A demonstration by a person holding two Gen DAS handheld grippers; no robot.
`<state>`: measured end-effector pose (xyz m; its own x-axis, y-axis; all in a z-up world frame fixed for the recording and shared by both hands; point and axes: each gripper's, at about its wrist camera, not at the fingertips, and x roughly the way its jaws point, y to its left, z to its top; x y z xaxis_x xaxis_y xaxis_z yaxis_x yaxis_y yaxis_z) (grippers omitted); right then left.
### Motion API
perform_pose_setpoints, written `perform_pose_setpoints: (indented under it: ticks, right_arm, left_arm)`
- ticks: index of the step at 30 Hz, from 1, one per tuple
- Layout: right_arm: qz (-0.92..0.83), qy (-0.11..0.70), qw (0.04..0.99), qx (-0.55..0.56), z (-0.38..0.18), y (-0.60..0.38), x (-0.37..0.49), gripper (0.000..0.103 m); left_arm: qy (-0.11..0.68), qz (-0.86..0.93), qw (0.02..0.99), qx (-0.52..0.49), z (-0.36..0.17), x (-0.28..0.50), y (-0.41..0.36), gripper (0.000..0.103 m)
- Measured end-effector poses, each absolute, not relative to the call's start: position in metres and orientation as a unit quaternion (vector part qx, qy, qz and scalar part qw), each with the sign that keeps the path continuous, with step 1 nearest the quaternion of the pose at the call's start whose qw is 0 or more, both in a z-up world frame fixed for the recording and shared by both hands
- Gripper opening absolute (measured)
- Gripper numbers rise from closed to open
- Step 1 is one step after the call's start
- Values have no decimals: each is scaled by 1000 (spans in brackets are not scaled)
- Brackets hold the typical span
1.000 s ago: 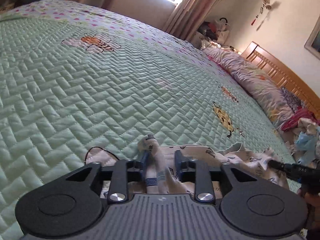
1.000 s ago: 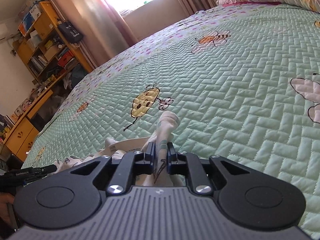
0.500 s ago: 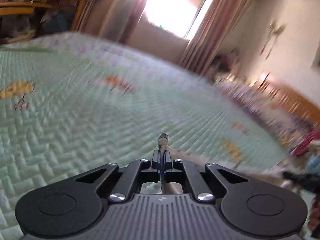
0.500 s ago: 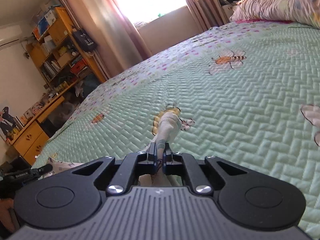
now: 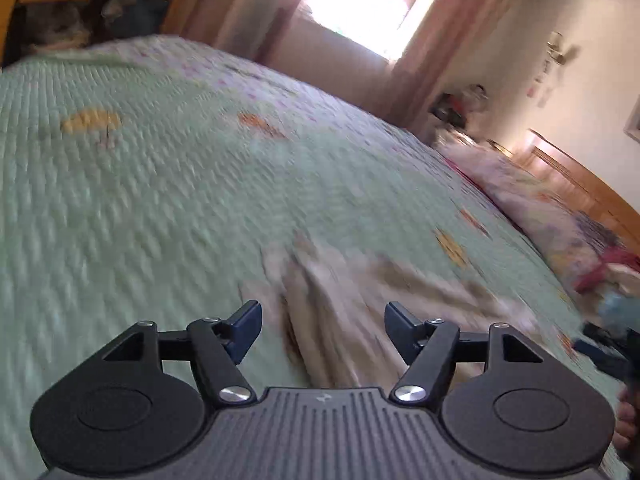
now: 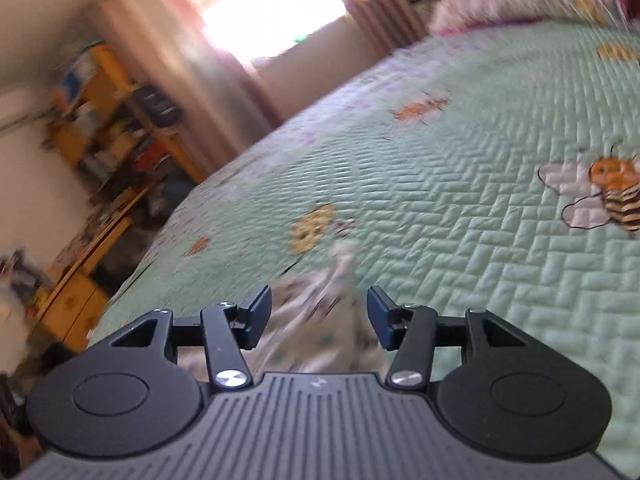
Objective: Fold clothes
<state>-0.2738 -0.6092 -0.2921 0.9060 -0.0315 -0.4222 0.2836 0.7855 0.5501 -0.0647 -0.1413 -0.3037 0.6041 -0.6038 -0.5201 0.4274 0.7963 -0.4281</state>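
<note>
1. Letting go: both grippers had the pale patterned garment (image 5: 340, 320) pinched a sec ago, jaws near shut on bunched fabric; now the left gripper (image 5: 322, 330) and right gripper (image 6: 319, 314) have jaws opening, already wide, pads clear of the cloth.
2. Nothing is clamped in either view. The fabric lies below and between the fingers, on the green quilt (image 5: 140, 208), not pressed by them (both frames are motion-blurred, so fine detail is lost).
3. Meaning for the task: I judge this fold stroke is done and the edge has been laid down; next would be a re-grip or smoothing.
4. Where it is: lower centre of the left view, spreading to the lower right; lower centre of the right view (image 6: 320, 320), just past the fingers.
5. Long axis: in the left view creases run from the lower centre up toward mid-frame. In the right view a narrow end tapers upward toward frame centre. Which end is which, can't tell.
</note>
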Motion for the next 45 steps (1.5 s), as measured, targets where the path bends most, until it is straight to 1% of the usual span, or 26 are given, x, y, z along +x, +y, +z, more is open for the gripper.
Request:
perform_pose_setpoints:
  ticks: [5, 12, 15, 17, 18, 19, 20, 21, 22, 23, 25, 27, 31, 33, 34, 35, 37, 38, 39, 40, 41, 43, 45]
  right_arm:
    - [-73, 241, 938, 236, -297, -563, -315, 55]
    - [-67, 260, 948, 173, -305, -540, -317, 55]
    - [-59, 270, 946, 170, -313, -538, -310, 54]
    - [-61, 274, 941, 186, -320, -543, -303, 54]
    - [-61, 277, 938, 198, -324, -546, -300, 52]
    - [-60, 280, 935, 210, -328, -547, -298, 42]
    - [-59, 283, 934, 212, -331, -546, -296, 23]
    - [-59, 287, 933, 207, -333, -543, -295, 17]
    - [-60, 288, 933, 208, -334, -542, -295, 14]
    - [-61, 286, 933, 212, -335, -541, -295, 11]
    - [-63, 280, 932, 223, -336, -542, -297, 10]
    - [-67, 265, 929, 251, -332, -551, -304, 8]
    - [-71, 240, 925, 286, -317, -565, -322, 8]
    - [-66, 252, 919, 294, -322, -567, -323, 8]
    - [-63, 263, 915, 300, -328, -568, -321, 8]
    - [-59, 278, 908, 309, -336, -569, -319, 11]
    - [-59, 277, 896, 341, -345, -574, -321, 15]
    - [-59, 265, 893, 358, -344, -576, -326, 21]
    - [-58, 246, 894, 369, -340, -577, -332, 24]
    - [-57, 226, 897, 376, -334, -578, -338, 30]
    - [-58, 206, 900, 379, -328, -579, -344, 35]
    - [-70, 183, 908, 370, -318, -581, -352, 35]
    - [-77, 187, 915, 350, -311, -583, -350, 36]
  left_arm:
    - [348, -295, 883, -108, -326, -130, -131, 70]
    - [336, -285, 893, -93, -324, -151, -137, 70]
    - [343, -280, 893, -79, -328, -152, -147, 71]
    - [341, -277, 895, -81, -329, -151, -150, 75]
    - [341, -277, 894, -84, -330, -151, -152, 76]
    - [341, -278, 894, -86, -330, -150, -155, 76]
    - [339, -282, 894, -81, -332, -150, -158, 75]
    - [338, -286, 894, -75, -333, -150, -163, 72]
    - [337, -290, 893, -67, -335, -150, -167, 56]
    - [339, -286, 894, -63, -337, -149, -170, 33]
    - [347, -285, 890, -78, -339, -145, -169, 13]
    - [357, -285, 881, -121, -339, -142, -160, 10]
    - [347, -281, 883, -141, -331, -147, -143, 10]
    - [357, -277, 881, -141, -335, -147, -140, 10]
    - [361, -275, 880, -141, -338, -147, -138, 12]
    - [368, -275, 876, -147, -340, -144, -137, 15]
    - [381, -276, 868, -160, -345, -139, -135, 17]
    - [382, -280, 866, -164, -343, -138, -134, 24]
    - [377, -279, 869, -157, -340, -140, -135, 30]
    - [373, -278, 873, -149, -338, -141, -135, 39]
    - [366, -274, 879, -138, -335, -145, -136, 45]
    - [345, -259, 893, -124, -328, -156, -135, 51]
    - [320, -246, 906, -127, -319, -168, -131, 51]
